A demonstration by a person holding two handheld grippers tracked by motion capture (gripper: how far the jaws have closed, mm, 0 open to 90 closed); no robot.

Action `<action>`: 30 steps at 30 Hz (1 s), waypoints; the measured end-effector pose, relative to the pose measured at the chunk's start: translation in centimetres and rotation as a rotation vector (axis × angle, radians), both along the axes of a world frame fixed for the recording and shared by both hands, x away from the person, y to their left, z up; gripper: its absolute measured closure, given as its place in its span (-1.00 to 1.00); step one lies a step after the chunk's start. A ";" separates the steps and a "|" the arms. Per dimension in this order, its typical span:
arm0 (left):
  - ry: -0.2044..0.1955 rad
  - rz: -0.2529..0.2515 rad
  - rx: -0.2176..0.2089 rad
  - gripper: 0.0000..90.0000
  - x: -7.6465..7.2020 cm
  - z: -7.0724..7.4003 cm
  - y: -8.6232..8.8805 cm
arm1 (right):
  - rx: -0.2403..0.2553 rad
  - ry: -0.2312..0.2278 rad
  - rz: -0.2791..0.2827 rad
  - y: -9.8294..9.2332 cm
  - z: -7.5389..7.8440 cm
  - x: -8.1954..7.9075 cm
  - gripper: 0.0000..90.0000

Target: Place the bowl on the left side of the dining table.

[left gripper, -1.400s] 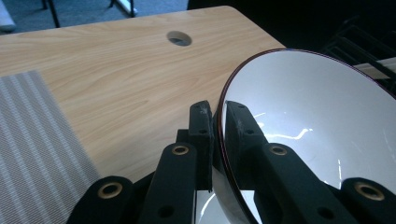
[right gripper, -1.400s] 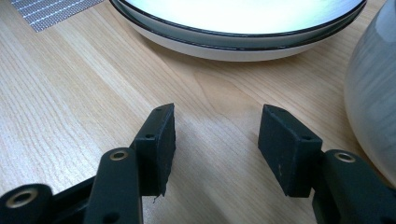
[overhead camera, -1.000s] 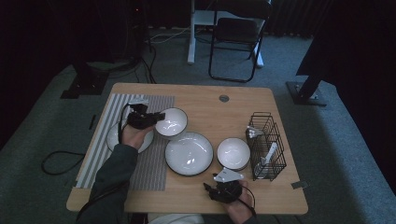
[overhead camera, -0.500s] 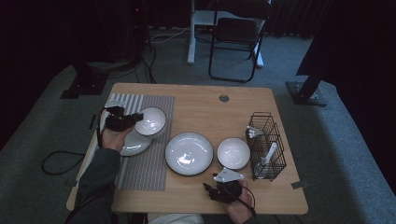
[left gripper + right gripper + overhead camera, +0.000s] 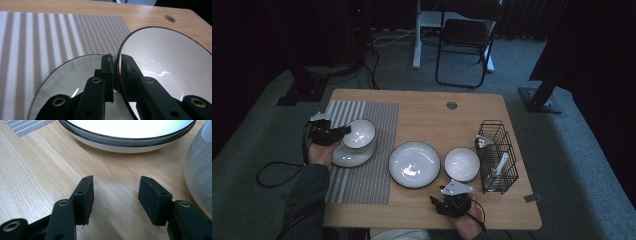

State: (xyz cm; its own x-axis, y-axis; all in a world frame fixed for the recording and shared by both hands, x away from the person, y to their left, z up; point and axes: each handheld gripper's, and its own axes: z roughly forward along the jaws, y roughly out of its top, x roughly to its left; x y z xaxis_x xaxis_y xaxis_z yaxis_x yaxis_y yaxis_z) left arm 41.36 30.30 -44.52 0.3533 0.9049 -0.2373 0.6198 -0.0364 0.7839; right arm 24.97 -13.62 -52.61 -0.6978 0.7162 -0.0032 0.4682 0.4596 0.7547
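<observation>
Carried leftward since the earlier frames, the bowl point(image 5: 359, 134) now hangs over the side plate point(image 5: 353, 155) at nine o'clock on the striped mat point(image 5: 372, 125), its rim pinched tight in the left gripper point(image 5: 115, 72). Stacking looks to be the step; next comes lowering it centred, then letting go, while the right gripper point(image 5: 115, 195) idles wide open and empty at six o'clock

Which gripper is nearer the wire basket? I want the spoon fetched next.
Right. The right gripper rests at the table's near edge, just left of the wire basket; the left gripper holds a bowl over the striped mat, far across.
</observation>
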 end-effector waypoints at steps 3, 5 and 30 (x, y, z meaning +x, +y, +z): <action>0.006 0.019 0.006 0.83 -0.1 -0.3 0.6 | 0.000 0.000 0.000 0.0 0.0 0.0 0.01; 0.009 0.031 0.008 0.83 -0.1 -0.6 1.0 | 0.000 0.000 -0.001 0.0 0.0 0.0 0.01; 0.054 0.101 0.033 0.82 -0.3 -2.8 3.1 | 0.000 0.000 -0.001 0.1 0.0 0.0 0.01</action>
State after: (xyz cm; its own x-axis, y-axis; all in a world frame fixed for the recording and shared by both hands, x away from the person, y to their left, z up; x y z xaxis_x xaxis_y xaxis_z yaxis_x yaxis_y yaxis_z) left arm 41.05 33.41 -47.35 0.2471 0.9430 -0.2227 0.6628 0.0032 0.7487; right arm 25.02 -13.55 -52.61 -0.6970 0.7170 -0.0031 0.4685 0.4587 0.7551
